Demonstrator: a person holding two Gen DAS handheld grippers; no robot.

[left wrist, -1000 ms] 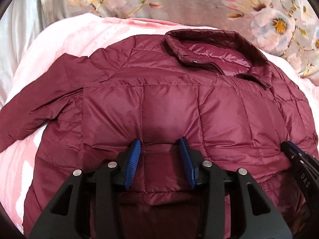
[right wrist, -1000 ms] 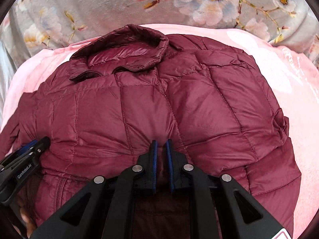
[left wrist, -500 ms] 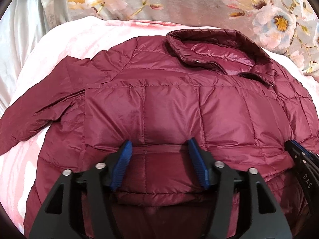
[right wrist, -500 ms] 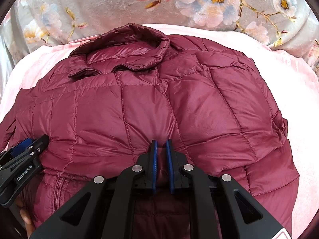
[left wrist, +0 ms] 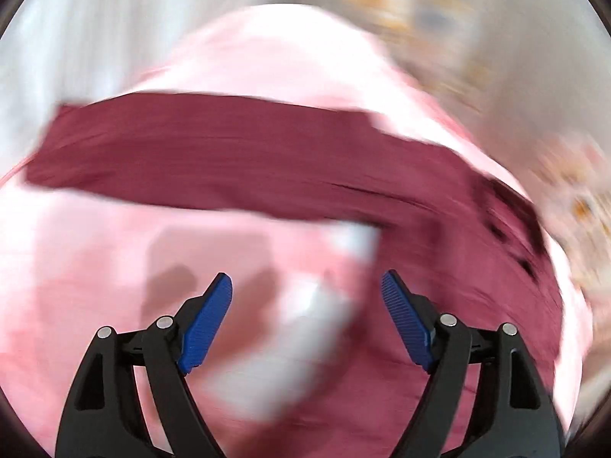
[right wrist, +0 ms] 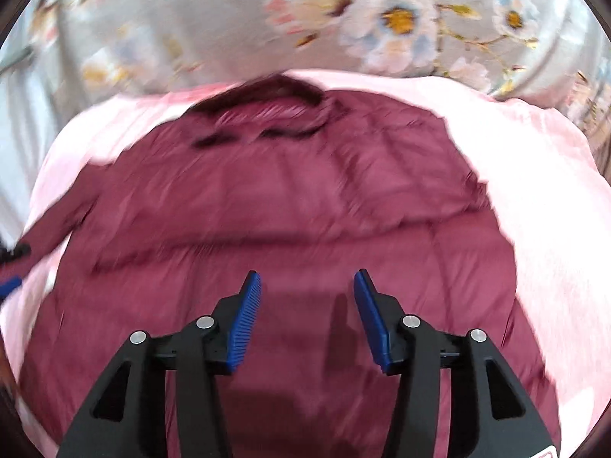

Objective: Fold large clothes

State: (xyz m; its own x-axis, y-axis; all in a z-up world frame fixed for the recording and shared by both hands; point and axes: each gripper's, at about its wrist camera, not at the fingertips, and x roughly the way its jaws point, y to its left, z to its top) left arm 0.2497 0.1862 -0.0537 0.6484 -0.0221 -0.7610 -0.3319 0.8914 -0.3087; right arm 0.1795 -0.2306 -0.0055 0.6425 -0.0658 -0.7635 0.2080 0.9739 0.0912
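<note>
Both views are smeared by motion blur, so fine detail is hard to read. The maroon quilted jacket (right wrist: 290, 221) lies spread flat on a pink blanket (right wrist: 542, 175), its collar (right wrist: 267, 114) at the far end, toward a grey floral fabric (right wrist: 382, 23) that runs along the back edge. In the right wrist view the right gripper (right wrist: 307, 280) hangs over the lower middle of the jacket with its jaws apart at a moderate width and nothing between the blue ribbed pads (right wrist: 244, 320); its shadow falls on the cloth just beneath, but the blur does not show whether the tips touch the fabric. In the left wrist view the left gripper (left wrist: 305, 280) has its jaws spread wide and empty, the blue pads (left wrist: 206, 324) over the pink blanket (left wrist: 95, 267) rather than over the garment. Ahead of it one sleeve (left wrist: 198, 152) of the jacket stretches across the view as a long maroon band, running to the right into the body of the jacket (left wrist: 477, 305), which sits just beside the right-hand pad. A pale, whitish patch (left wrist: 305, 336) of the blanket shows between the left gripper's fingers. At the far left edge of the right wrist view a sliver of black and blue shows, too blurred to identify.
</note>
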